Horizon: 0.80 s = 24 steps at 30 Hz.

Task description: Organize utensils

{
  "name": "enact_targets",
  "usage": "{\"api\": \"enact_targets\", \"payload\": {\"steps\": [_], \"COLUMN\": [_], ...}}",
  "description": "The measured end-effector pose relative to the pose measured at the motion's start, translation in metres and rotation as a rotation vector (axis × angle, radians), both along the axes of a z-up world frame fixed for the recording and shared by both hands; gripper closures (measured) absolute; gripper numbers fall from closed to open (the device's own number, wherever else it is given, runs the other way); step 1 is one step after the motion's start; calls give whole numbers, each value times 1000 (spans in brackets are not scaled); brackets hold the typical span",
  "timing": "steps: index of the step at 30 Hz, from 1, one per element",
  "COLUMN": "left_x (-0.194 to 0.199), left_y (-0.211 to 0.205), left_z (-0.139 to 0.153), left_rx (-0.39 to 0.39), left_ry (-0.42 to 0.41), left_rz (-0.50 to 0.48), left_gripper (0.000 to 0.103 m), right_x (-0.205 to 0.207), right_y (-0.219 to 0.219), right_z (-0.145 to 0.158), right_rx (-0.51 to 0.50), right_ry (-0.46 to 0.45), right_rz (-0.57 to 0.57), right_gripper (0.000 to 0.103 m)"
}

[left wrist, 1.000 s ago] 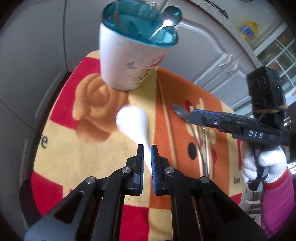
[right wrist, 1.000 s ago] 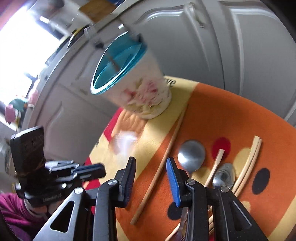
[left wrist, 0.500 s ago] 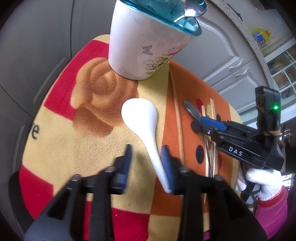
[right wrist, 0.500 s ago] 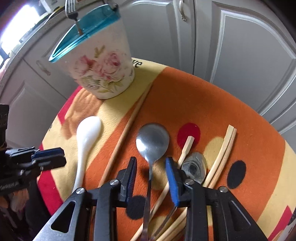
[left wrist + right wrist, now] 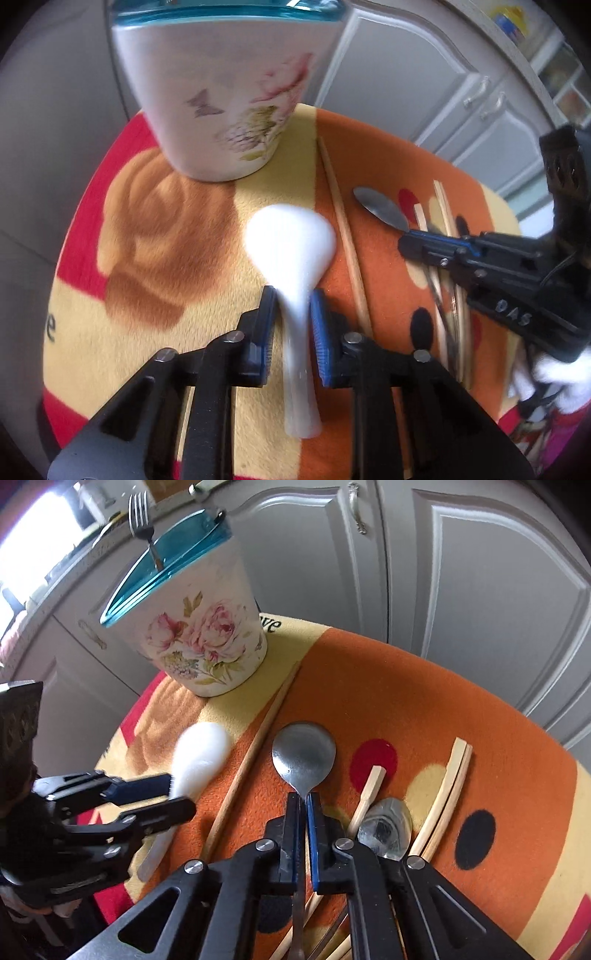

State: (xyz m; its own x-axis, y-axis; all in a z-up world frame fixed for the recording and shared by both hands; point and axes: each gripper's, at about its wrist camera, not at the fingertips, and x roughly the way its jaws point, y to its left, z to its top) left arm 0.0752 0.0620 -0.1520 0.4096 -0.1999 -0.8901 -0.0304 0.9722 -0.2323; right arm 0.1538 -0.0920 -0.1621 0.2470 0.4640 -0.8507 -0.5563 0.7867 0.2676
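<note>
Fingers on my left gripper [image 5: 291, 314] straddle the glossy white ceramic spoon [image 5: 291, 258] lying on the fuzzy blanket [image 5: 461, 709]; right gripper [image 5: 302, 805] pinches the steel spoon [image 5: 303, 753] neck. "DAS" embossed on black plastic. Rose-printed holder [image 5: 199, 635] beyond.

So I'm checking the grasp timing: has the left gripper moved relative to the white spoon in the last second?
Yes. The left gripper has come forward along the white spoon toward the floral utensil cup; its tongs now straddle the spoon's neck.
</note>
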Motion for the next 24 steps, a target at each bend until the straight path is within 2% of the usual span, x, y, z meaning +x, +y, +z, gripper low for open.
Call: {"api": "enact_targets", "payload": {"steps": [5,10,24], "left_x": [-3,-22,-40], "left_y": [10,22,49], "left_z": [1,15,94], "left_rx": [-69,-115,-203], "left_ry": [20,7,-182], "left_rz": [12,30,63], "left_gripper": [87,87,87], "right_x": [-1,-12,-41], "right_y": [-16,-30,-37], "right_z": [4,27,68], "right_rx": [81,148,223], "right_ry": [27,14,-54], "right_rz": [-37,-52,-56], "right_gripper": [100,100,101]}}
